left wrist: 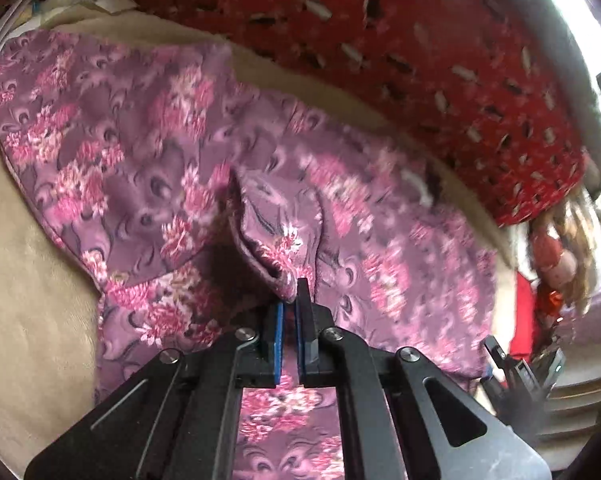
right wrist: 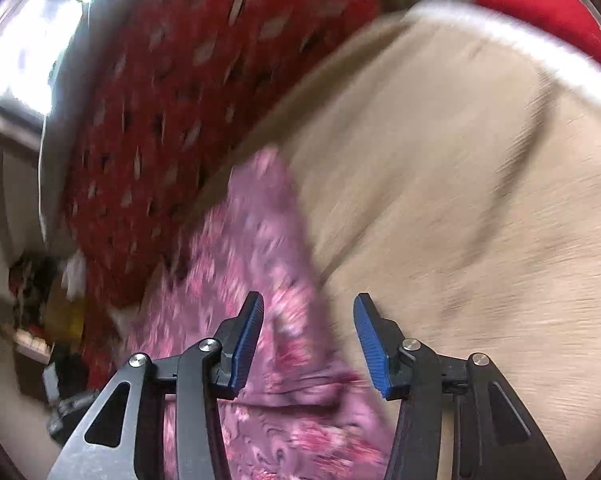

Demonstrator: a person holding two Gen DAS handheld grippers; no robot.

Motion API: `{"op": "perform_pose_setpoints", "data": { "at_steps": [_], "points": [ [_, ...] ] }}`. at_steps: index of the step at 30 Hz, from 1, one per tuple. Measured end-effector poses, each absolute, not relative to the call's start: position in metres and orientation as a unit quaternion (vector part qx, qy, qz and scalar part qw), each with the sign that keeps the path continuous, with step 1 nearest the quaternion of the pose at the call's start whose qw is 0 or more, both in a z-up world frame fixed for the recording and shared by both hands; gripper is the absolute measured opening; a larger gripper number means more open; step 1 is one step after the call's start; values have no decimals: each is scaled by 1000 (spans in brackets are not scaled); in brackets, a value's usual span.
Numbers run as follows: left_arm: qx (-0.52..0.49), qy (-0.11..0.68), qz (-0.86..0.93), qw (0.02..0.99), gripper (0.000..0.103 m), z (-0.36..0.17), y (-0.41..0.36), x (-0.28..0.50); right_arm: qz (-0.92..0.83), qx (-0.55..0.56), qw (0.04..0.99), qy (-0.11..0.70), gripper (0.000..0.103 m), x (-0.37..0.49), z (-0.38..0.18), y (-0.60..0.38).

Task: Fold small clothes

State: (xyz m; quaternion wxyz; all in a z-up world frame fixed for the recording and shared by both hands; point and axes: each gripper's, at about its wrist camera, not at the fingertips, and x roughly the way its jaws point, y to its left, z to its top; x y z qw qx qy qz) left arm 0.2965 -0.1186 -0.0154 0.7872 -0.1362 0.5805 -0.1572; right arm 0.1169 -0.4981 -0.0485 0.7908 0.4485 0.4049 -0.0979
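Now, left tool (left wrist: 289, 300) pinching purple floral garment (left wrist: 140, 152) fold, right tool (right wrist: 308, 320) wide open, empty, above garment edge.

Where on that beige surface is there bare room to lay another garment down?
Bare beige cover lies open to the right of the purple floral cloth, up to its white edge. A narrower bare strip sits left of the cloth. The middle is crowded: the left gripper pinches the cloth, and the red patterned blanket borders the far side.
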Motion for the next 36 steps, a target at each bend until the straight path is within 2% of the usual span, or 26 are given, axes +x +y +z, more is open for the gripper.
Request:
{"op": "perform_pose_setpoints", "data": {
  "at_steps": [1,3,5,6,8,9,11,14,17,20,22,26,28,29,30,34,36],
  "points": [
    [-130,581,-158,788,3,-19,-121,296,-90,433,794,418,9,125,-50,-491],
    [-108,587,-153,788,3,-26,-124,295,-94,387,824,404,7,128,-37,-480],
    [-86,596,-148,785,7,-36,-124,294,-110,380,848,352,6,114,-24,-483],
    [-85,602,-148,780,8,-40,-121,293,-122,370,849,357,6,113,-26,-486],
    [-98,605,-157,774,8,-38,-113,290,-122,359,814,441,7,124,-51,-489],
    [-109,602,-166,774,8,-33,-107,287,-118,367,807,447,7,123,-54,-492],
    [-136,578,-184,783,8,-15,-98,280,-145,358,823,416,15,116,-31,-493],
    [-159,553,-202,793,8,4,-101,280,-136,342,858,358,18,118,3,-481],
    [-119,556,-194,799,20,-7,-129,288,-97,313,867,376,20,143,13,-447],
    [-100,605,-170,771,19,-47,-137,301,-60,286,862,414,20,164,4,-409],
    [-131,598,-183,770,19,-41,-125,299,-40,268,858,436,20,176,-3,-382],
    [-181,579,-198,770,21,-14,-76,305,1,234,859,456,20,198,-5,-332],
    [-200,565,-180,780,32,-4,-39,313,21,224,857,463,20,217,-7,-308],
    [-209,558,-163,786,43,-2,-19,318,37,216,857,466,20,231,-8,-290],
    [-216,550,-133,796,45,1,8,326,46,210,858,467,21,239,-8,-279],
    [-238,542,-44,804,45,-3,95,357,77,182,859,471,21,272,-20,-226],
    [-266,540,-4,798,45,-9,135,372,99,176,847,492,28,283,-38,-205]
  ]
}}
